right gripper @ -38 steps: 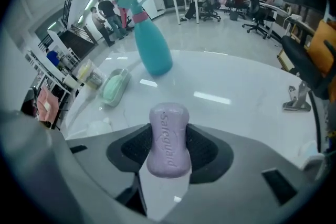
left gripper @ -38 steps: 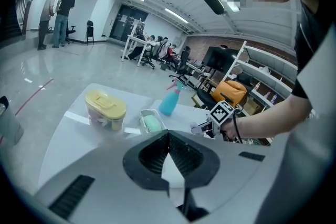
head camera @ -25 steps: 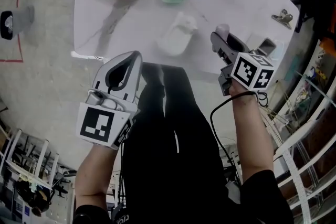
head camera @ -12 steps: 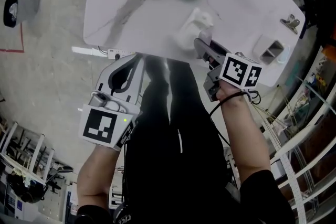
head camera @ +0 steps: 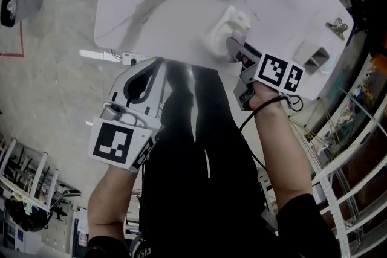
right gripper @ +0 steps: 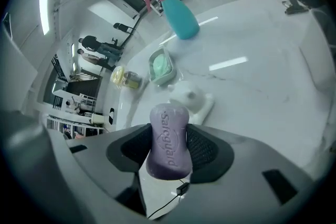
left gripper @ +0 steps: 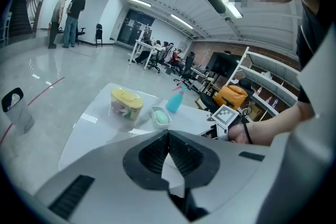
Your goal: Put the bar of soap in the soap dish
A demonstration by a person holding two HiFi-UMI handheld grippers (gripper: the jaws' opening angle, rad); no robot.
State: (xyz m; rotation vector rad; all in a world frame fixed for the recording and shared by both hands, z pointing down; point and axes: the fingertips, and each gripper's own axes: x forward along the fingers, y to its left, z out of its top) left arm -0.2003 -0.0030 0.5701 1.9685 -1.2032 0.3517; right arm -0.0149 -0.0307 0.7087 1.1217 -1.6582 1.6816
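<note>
Right tongs (head camera: 234, 48) closer, soap bar (right gripper: 169, 140) near white dish (right gripper: 191, 98); spray bottle (right gripper: 178, 16) beyond.

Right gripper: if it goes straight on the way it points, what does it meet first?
Probably the white soap dish, just ahead on the table; the soap bar in the right gripper would touch first. Depth is hard to judge.

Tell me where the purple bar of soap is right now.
In the right gripper view, the purple bar of soap stands clamped in the right claw, at the near edge of the table, just short of the white dish.
</note>
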